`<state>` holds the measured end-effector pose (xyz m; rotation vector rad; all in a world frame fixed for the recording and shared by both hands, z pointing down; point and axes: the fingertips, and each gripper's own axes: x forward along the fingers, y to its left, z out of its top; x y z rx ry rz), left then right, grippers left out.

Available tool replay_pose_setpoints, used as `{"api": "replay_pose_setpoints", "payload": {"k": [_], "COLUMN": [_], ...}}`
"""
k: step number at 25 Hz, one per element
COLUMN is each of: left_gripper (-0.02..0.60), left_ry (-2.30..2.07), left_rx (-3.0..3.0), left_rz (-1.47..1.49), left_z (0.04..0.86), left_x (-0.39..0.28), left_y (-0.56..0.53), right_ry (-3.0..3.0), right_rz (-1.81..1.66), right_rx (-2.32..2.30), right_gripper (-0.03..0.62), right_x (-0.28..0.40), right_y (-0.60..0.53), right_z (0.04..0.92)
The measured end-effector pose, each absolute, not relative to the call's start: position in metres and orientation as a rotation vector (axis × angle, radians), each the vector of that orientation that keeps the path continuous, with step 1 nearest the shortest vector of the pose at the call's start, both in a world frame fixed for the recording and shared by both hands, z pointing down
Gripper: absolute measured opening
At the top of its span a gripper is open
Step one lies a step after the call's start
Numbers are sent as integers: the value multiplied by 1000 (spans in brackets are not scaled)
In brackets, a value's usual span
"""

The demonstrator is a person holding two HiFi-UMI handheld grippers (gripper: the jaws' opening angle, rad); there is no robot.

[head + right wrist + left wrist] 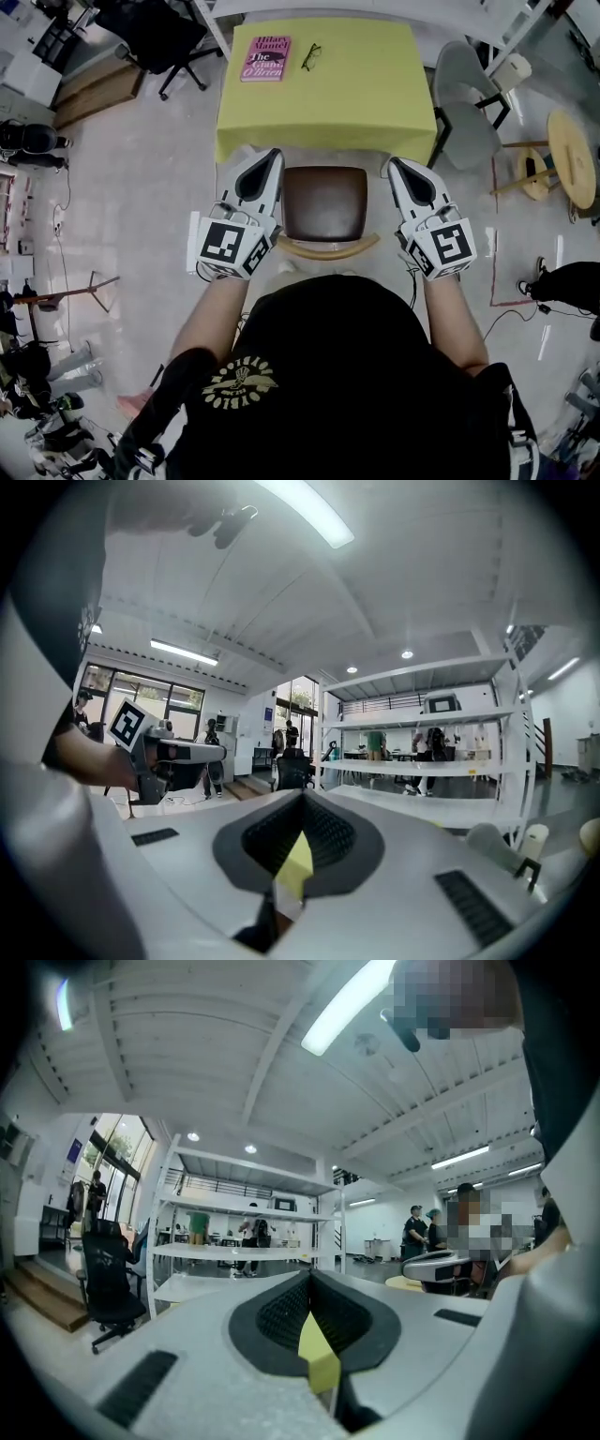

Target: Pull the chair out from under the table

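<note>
The chair (324,201), with a brown seat and a curved wooden back, stood at the middle of the yellow tabletop's (356,94) near edge, its seat almost wholly clear of it. The left gripper (274,156) hung just beside the seat's left side and the right gripper (395,162) just beside its right, neither touching it. Both had their fingers (202,1340) pressed together on nothing. Near the tabletop's far left corner lay a pink book (265,58) printed "Hilary Mantel" and "The Giant, O'Brien", with dark glasses (310,56) just beside it. A yellowish emblem (239,382) on the person's black shirt was too small to read.
</note>
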<state>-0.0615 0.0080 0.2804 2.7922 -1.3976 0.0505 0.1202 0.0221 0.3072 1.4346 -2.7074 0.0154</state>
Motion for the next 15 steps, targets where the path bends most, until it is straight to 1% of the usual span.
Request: {"api": "replay_pose_setpoints", "payload": {"k": [15], "left_gripper": [8], "left_ry": [-1463], "left_rx": [2764], "left_rz": [122], "left_z": [282], "left_x": [-53], "left_y": [26], "right_ry": [-2737], "right_rz": [67], "right_rx": [1419], "right_gripper": [11], "right_x": [134], "right_y": [33], "right_z": [316]}}
